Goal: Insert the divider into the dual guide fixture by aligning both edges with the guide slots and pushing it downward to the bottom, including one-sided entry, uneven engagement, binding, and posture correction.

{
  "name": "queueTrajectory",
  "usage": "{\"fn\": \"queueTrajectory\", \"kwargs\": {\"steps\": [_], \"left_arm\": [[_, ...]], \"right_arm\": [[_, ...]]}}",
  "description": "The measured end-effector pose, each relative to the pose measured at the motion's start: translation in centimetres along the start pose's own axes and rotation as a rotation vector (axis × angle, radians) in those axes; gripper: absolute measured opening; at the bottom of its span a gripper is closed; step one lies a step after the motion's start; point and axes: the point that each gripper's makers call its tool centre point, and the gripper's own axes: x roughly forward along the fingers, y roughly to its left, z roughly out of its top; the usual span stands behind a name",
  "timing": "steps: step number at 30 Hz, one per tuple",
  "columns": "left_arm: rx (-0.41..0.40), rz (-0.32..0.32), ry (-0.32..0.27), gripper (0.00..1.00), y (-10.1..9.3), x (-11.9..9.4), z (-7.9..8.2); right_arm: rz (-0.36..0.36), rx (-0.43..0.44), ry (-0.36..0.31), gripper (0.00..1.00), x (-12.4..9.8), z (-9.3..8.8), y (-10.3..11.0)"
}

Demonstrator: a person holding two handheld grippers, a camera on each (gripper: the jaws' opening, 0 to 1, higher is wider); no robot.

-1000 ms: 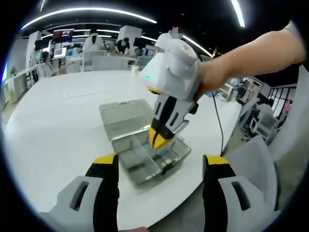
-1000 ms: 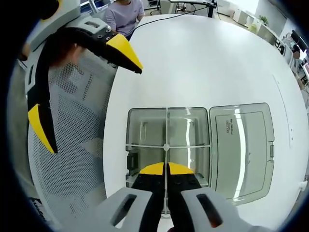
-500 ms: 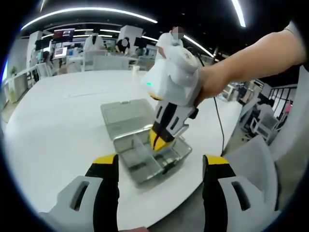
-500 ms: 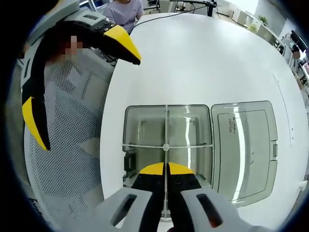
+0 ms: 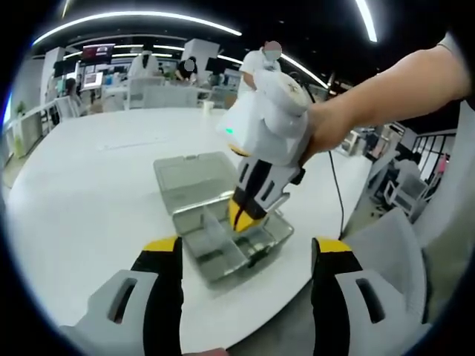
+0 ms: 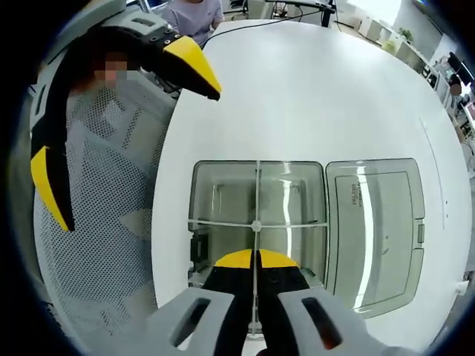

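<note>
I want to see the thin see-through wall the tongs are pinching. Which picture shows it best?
The right gripper view. It looks straight down along the divider, a thin clear strip running up from the shut right tongs across the open grey box. In the left gripper view, the right tongs hide most of it.

A round white table [image 6: 312, 89] carries one clear plastic box [image 6: 223, 193], its lid [image 6: 378, 222] lying open flat beside it.

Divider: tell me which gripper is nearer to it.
Right. The right gripper is shut on the divider, over the clear box. The left gripper is open, held back off the white table.
</note>
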Motion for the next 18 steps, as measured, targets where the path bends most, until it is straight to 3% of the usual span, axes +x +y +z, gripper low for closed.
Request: {"fn": "queueTrajectory", "kwargs": {"steps": [18], "left_arm": [[0.010,-0.001,0.002,0.69,-0.54,-0.28,-0.03]], "right_arm": [[-0.009,-0.006,0.012,0.00,0.19,-0.27,0.04]]}}
